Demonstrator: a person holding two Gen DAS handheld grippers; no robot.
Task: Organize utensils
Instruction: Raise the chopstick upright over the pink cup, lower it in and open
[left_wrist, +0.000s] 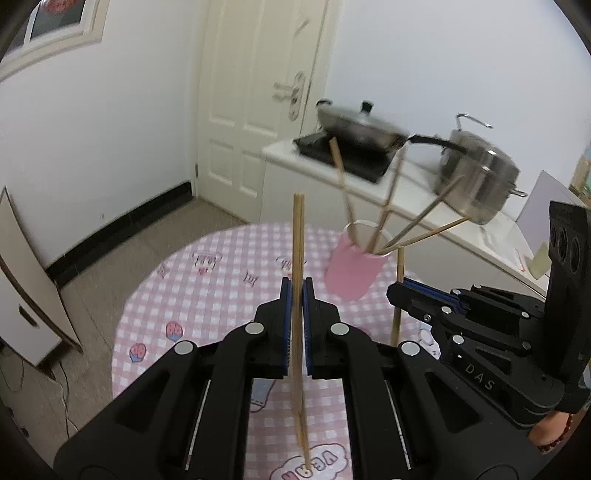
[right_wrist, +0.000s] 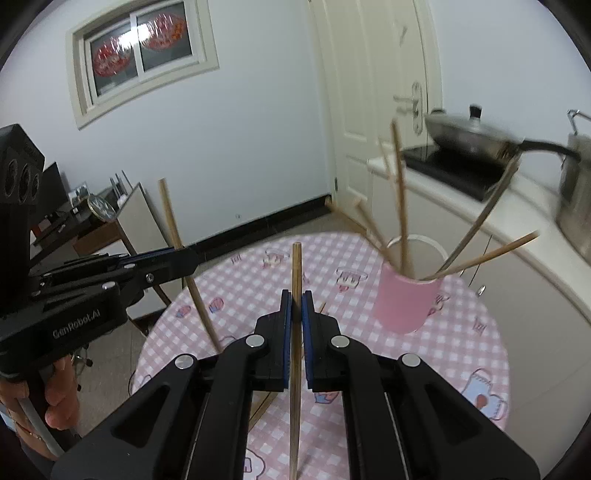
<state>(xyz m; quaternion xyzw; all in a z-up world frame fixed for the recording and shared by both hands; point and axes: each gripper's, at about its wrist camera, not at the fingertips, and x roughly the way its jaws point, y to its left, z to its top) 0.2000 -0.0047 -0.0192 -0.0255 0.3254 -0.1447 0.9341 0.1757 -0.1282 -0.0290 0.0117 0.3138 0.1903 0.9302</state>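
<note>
Small kitchen beyond, white door and white counter at far right, lidded steel wok (left_wrist: 360, 127) and steel stockpot (left_wrist: 476, 177) on it, both blurred. Nearer, round table under pink-and-white checked cloth (left_wrist: 207, 280), tall pink cup (left_wrist: 354, 269) standing toward its far right, already bristling with splayed wooden chopsticks (left_wrist: 424, 221). Left gripper (left_wrist: 297, 286) raised above the cloth, jaws clamped tight on upright light wooden chopstick (left_wrist: 298, 236), perhaps two pressed together, hard to tell. Right gripper (right_wrist: 296, 297) just to its right, jaws likewise shut hard on single upright wooden stick (right_wrist: 296, 266). Cup farther off and to the right of both. A few loose sticks (right_wrist: 263, 404) lying on the cloth beneath. Probable troubles from here: thin round sticks swivelling between flat pads during a quick swing, then arriving tilted and missing the cup mouth. Long lower ends catching the rim or the leaning chopsticks, enough to lever some out or tip a light, top-heavy cup. Two grippers side by side heading for one narrow opening, so a real chance of collision unless taken in turn. Release from too high, and a likely bounce back out onto the cloth or floor. With two sticks in the left grip, possible slip of one.
</note>
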